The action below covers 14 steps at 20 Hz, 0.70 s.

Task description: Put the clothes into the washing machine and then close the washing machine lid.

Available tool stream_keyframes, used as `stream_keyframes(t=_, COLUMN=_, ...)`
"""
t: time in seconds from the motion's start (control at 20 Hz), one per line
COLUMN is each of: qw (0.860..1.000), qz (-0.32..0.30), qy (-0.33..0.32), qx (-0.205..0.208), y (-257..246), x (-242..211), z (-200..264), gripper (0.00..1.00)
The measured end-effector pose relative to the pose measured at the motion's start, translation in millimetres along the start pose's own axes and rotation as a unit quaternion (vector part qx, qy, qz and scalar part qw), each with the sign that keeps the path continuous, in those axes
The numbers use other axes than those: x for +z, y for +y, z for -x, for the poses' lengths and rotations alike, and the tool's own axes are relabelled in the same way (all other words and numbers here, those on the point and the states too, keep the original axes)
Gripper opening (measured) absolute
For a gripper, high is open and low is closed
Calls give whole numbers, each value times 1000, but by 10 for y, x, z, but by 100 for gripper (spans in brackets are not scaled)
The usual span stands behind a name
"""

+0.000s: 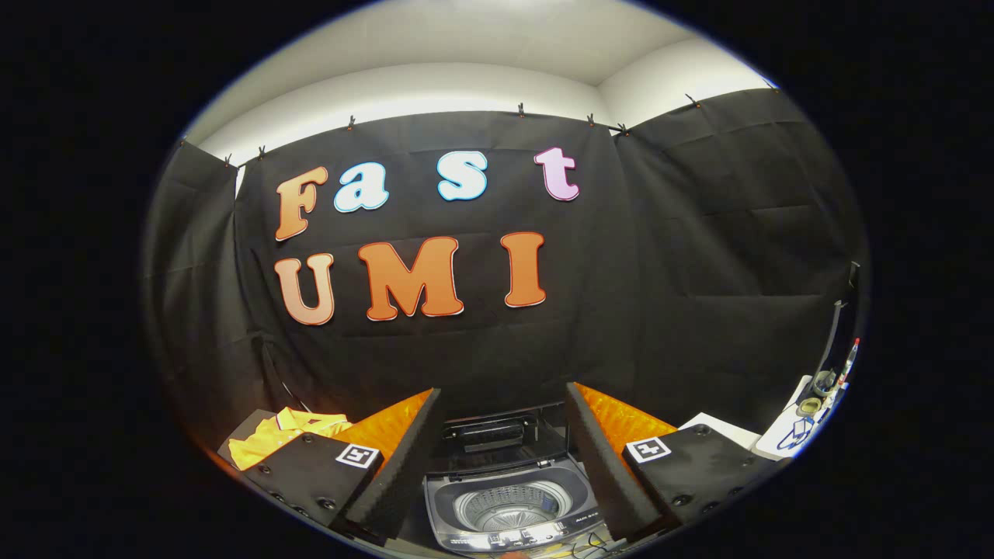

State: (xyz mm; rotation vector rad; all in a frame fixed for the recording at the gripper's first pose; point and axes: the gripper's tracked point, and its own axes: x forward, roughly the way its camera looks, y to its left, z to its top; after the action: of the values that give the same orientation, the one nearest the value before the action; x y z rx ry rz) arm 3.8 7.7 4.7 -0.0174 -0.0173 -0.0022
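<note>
I am holding the gripper (497, 458) with its two fingers (404, 458) standing wide apart, jaws fully spread and gripping nothing. Both fingers are pointing forward and slightly downward, level with each other, splaying outward toward their tips.

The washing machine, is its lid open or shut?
Open: the washing machine's drum shows between the open tongs, its lid raised behind.

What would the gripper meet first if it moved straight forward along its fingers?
Probably the washing machine. It sits between the open gripper fingers, just ahead, with its lid raised and the drum empty. Depth is hard to judge, so it may pass above it and reach the black cloth wall instead.
</note>
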Motion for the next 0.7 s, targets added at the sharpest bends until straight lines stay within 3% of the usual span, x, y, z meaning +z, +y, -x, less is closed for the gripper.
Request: stream_keyframes(t=0.7, qw=1000, qz=-1, qy=-7, qx=-28, y=-66, x=31, z=29, gripper=100)
